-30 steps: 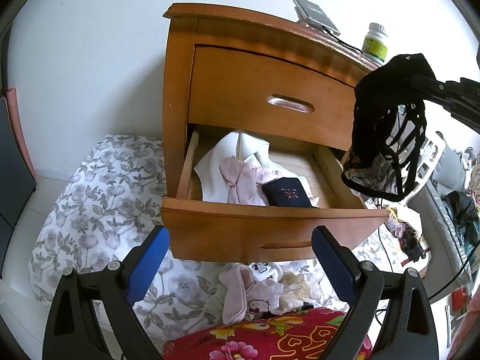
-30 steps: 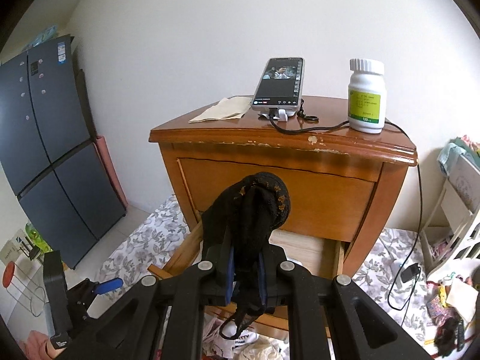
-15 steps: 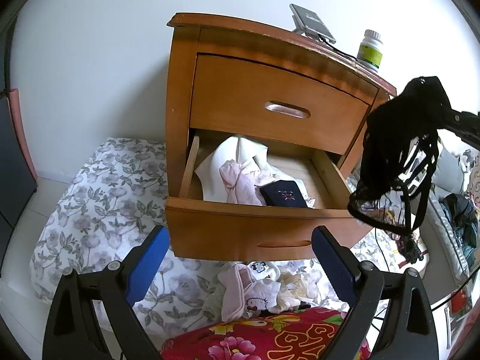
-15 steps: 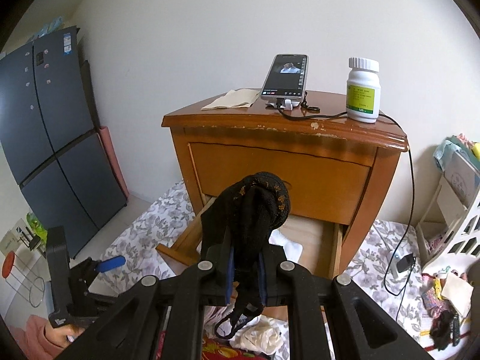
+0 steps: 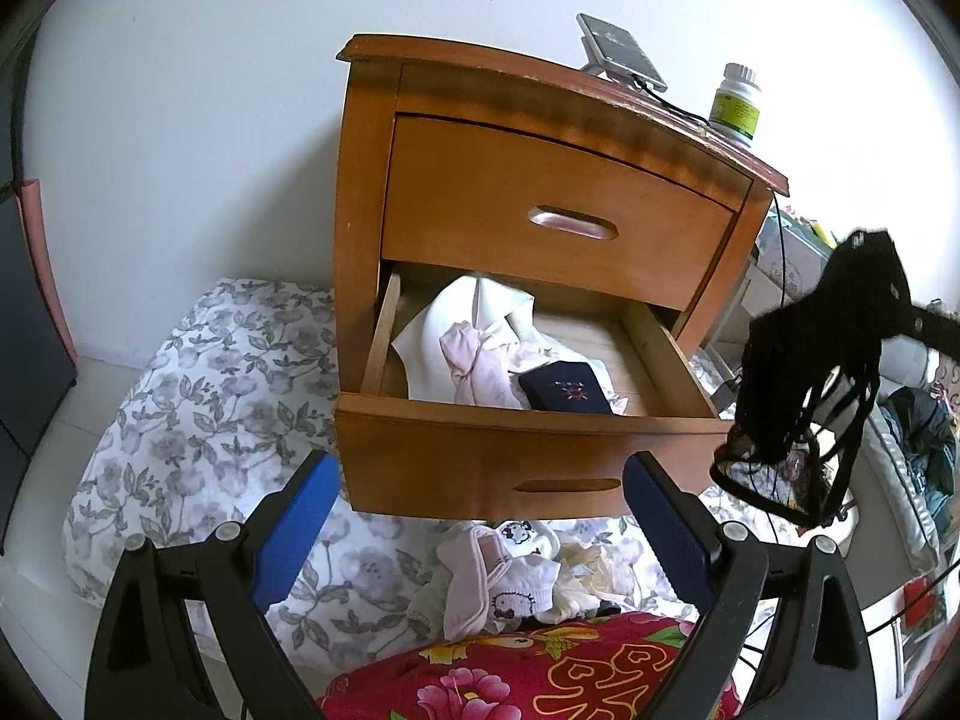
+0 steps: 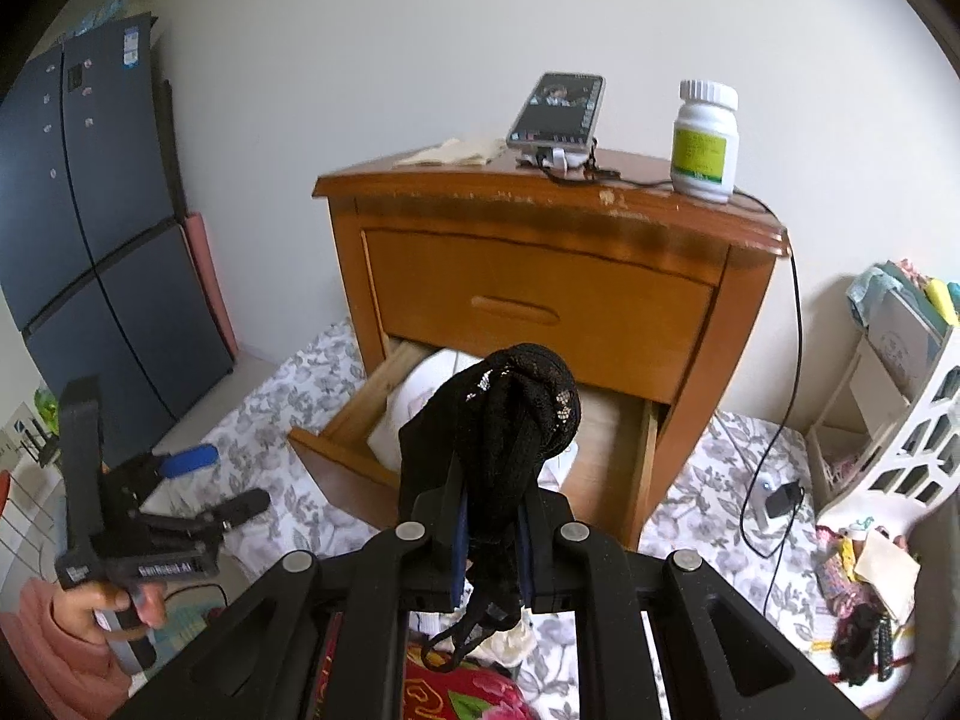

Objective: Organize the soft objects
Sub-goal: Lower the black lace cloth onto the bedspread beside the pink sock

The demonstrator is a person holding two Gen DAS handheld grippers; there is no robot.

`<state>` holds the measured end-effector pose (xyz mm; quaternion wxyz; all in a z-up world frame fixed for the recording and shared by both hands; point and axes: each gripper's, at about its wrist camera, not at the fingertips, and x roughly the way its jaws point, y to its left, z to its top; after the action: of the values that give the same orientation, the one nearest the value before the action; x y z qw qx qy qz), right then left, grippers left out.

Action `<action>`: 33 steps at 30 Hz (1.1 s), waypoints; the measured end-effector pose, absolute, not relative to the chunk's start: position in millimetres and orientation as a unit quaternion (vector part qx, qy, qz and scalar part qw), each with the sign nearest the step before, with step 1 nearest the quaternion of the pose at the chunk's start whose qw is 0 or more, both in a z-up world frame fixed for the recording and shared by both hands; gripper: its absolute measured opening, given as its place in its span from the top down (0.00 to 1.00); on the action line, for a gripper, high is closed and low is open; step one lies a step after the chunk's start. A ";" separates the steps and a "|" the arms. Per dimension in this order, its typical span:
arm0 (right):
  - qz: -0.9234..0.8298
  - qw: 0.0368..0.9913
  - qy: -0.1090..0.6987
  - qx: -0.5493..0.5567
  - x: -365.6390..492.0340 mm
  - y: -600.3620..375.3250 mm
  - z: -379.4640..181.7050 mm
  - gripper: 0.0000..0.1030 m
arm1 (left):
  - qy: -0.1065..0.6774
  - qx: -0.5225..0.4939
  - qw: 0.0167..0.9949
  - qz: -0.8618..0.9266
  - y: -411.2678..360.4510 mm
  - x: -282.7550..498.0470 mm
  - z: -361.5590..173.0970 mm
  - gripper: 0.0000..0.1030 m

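A wooden nightstand (image 5: 558,222) stands against the wall with its lower drawer (image 5: 528,456) pulled out. Inside the drawer lie a white cloth (image 5: 456,324), a pink garment (image 5: 474,366) and a folded navy item (image 5: 567,396). A pile of small clothes (image 5: 510,576) lies on the floor below the drawer front. My left gripper (image 5: 480,471) is open and empty in front of the drawer. My right gripper (image 6: 492,516) is shut on a black lace garment (image 6: 510,414), which hangs in the air to the right of the drawer (image 6: 336,450) and of the nightstand's right side.
On the nightstand top stand a phone on a holder (image 6: 558,114), a white pill bottle (image 6: 705,144) and a cable (image 6: 792,324). A floral mat (image 5: 198,396) covers the floor, and a red flowered quilt (image 5: 540,672) lies close below. A dark cabinet (image 6: 90,210) stands left, a white rack (image 6: 900,438) right.
The right gripper with the black garment has drawn back from the nightstand and sunk, drifting right and down in the left wrist view. The left gripper has barely moved.
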<state>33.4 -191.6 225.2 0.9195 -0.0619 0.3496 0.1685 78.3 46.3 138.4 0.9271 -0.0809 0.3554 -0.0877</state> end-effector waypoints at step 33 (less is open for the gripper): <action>0.172 0.805 0.564 -0.063 84.3 -129.6 27.1 0.84 | 0.412 -0.061 0.905 -0.083 40.1 89.4 109.6 0.07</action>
<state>84.3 -129.6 27.1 0.8049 -0.0633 0.5643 0.1722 89.4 40.1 109.6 0.9053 -0.0607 0.4121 -0.0835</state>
